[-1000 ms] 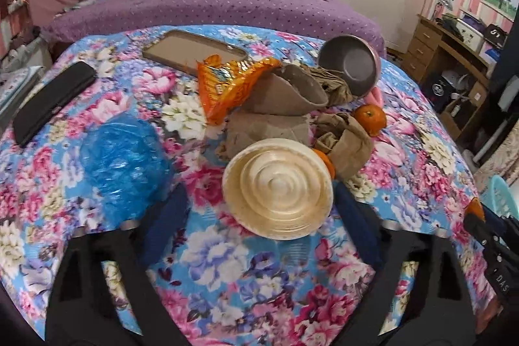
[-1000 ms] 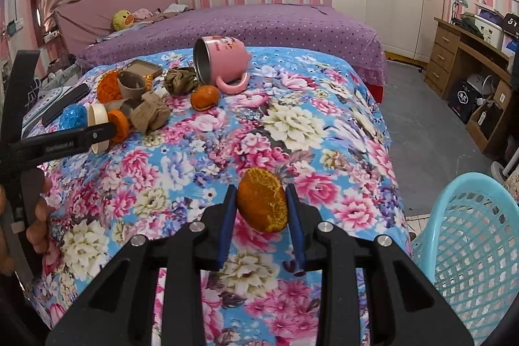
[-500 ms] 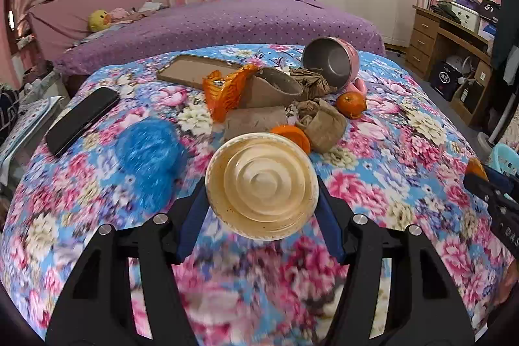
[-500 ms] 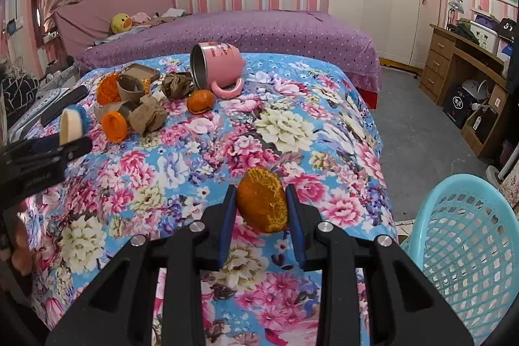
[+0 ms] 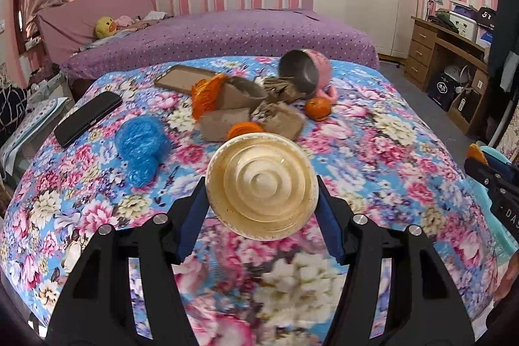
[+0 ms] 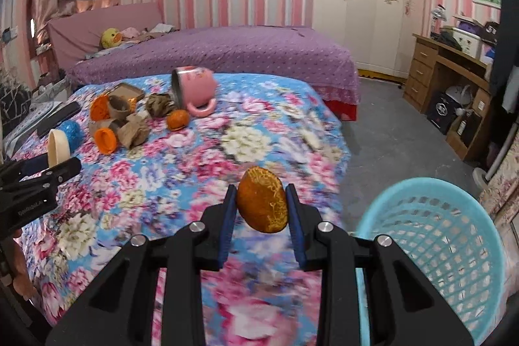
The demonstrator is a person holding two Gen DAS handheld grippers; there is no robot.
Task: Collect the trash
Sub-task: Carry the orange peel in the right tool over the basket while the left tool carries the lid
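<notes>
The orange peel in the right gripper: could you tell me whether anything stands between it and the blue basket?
Nothing visible does. The orange peel is clamped in the right gripper above the bed's edge, and the blue basket stands on the floor just to its right, its mouth open.

Glossy paper bowl [image 5: 261,186], rough orange peel [image 6: 262,205], latticed plastic basket [image 6: 447,252], floral cloth bedspread [image 5: 373,145]

Even indoor light, strong fisheye bending, motion-blurred foreground, dark vignetted corners.
</notes>
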